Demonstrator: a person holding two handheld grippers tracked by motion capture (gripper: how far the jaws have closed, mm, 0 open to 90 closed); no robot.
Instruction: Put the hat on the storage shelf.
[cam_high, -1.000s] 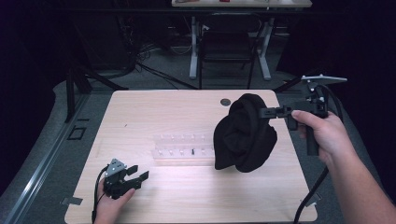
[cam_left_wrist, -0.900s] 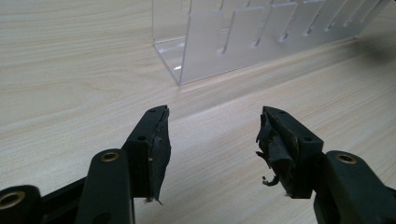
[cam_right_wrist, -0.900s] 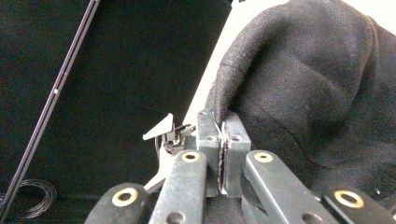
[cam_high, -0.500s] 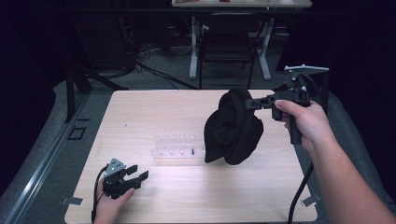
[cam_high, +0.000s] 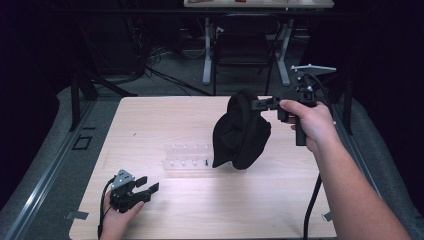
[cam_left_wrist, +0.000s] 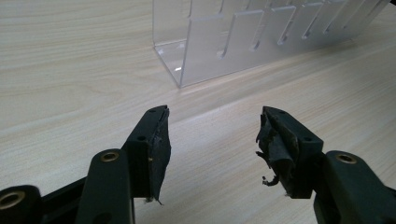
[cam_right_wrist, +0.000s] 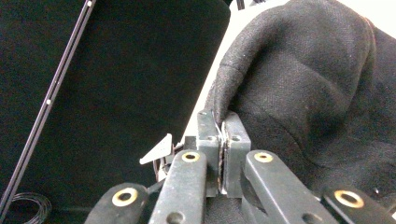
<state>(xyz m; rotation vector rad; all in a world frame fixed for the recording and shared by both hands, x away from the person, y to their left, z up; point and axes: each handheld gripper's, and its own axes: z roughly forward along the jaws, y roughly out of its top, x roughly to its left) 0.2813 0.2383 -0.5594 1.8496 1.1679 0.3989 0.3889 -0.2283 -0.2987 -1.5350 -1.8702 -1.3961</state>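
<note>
- Right gripper (cam_high: 260, 103): held in the person's right hand (cam_high: 311, 121) above the far right part of the pale wooden table (cam_high: 150, 120); its jaws are pinched tight on an edge of a black fabric cap (cam_high: 239, 134).
- Black fabric cap: hangs in the air from the right gripper, bunched and drooping, its lower end over the right end of a clear acrylic slotted rack (cam_high: 187, 155). In the right gripper view the cloth (cam_right_wrist: 308, 88) fills the upper right, one fold caught between the jaws.
- Clear acrylic slotted rack: stands near the table's middle.
- Left gripper (cam_high: 145, 186): held low at the near left corner, jaws spread apart with nothing between them; its own view faces the rack (cam_left_wrist: 243, 37).
</note>
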